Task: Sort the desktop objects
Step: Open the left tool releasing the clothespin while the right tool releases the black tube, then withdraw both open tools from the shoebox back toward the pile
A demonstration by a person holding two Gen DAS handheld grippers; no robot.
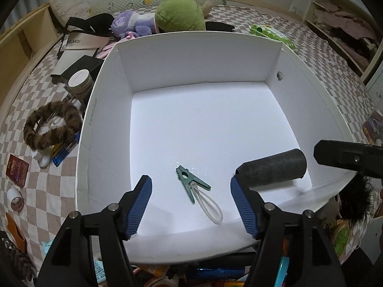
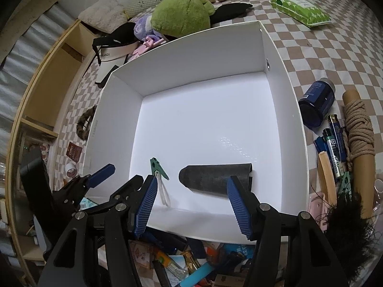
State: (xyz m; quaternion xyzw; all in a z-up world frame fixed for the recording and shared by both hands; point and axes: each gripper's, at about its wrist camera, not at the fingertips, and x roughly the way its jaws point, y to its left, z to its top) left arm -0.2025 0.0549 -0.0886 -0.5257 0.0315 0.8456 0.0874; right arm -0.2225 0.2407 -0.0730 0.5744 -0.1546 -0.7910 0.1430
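A white box (image 1: 196,57) lies open on the checked cloth. On its floor near the front lie a green clothespin (image 1: 191,186) with a clear loop and a black felt roll (image 1: 273,167). My left gripper (image 1: 190,179) hangs open over the box's near edge; the clothespin lies loose below, between its blue pads and touching neither. My right gripper (image 2: 192,180) is open too, above the black roll (image 2: 215,177), with the pads off it. The clothespin (image 2: 158,167) lies just left of its left pad. A finger of the left gripper (image 2: 101,172) shows at left.
Around the box: a green plush (image 1: 179,14), a visor (image 1: 83,40), a brown fur ring (image 1: 52,129) at left, a blue jar (image 2: 317,102), batteries (image 2: 335,141), a rope-wound tube (image 2: 359,129) and a black feathery thing (image 2: 347,217) at right. Small clutter (image 2: 186,260) crowds the near edge.
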